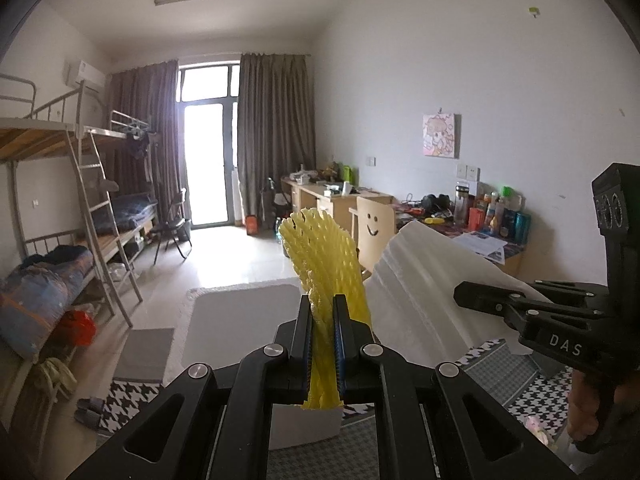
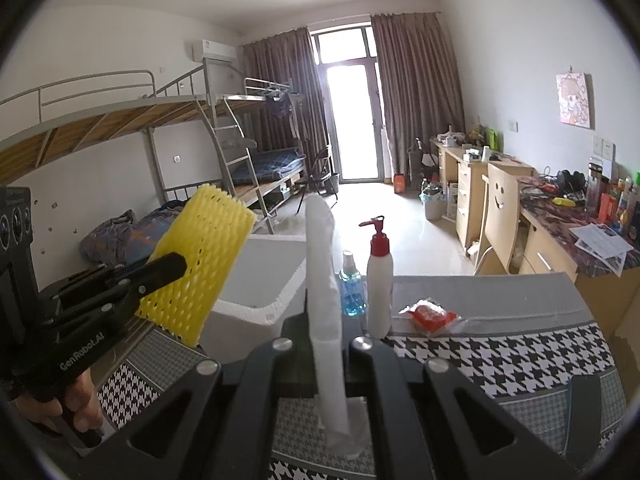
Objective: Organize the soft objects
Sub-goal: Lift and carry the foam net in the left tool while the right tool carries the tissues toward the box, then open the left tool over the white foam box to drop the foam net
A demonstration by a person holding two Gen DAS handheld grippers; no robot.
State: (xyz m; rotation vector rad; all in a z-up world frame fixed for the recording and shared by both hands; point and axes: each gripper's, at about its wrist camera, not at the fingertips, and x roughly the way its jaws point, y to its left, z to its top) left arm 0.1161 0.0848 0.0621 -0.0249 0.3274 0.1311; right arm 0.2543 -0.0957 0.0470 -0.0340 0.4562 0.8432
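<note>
**Q:** While both grippers are raised above the table, what does each hold?

**A:** Left gripper (image 1: 323, 312): jaws closed tight on a yellow foam mesh fruit sleeve (image 1: 320, 260), which stands up and fans out beyond the fingertips. Right gripper (image 2: 326, 332): jaws closed tight on a folded white foam sheet (image 2: 322, 280), which rises nearly upright between the fingers, its lower end hanging below them.

**Q:** Where do the two soft objects lie relative to one another?

**A:** Seen from the left wrist, the white sheet (image 1: 420, 280) sits just to the right of the yellow sleeve, their edges close; whether they touch cannot be told. Seen from the right wrist, the yellow sleeve (image 2: 200, 264) is held to the left of the sheet, in front of an open white foam box (image 2: 256, 304).

**Q:** What else stands on the table?

**A:** On the black-and-white houndstooth cloth (image 2: 500, 356): a white pump bottle with a red top (image 2: 379, 280), a small clear spray bottle of blue liquid (image 2: 352, 288) just to its left, and a red packet in clear wrap (image 2: 430, 314) to its right. A hand (image 2: 76, 404) grips the left gripper's handle.
</note>
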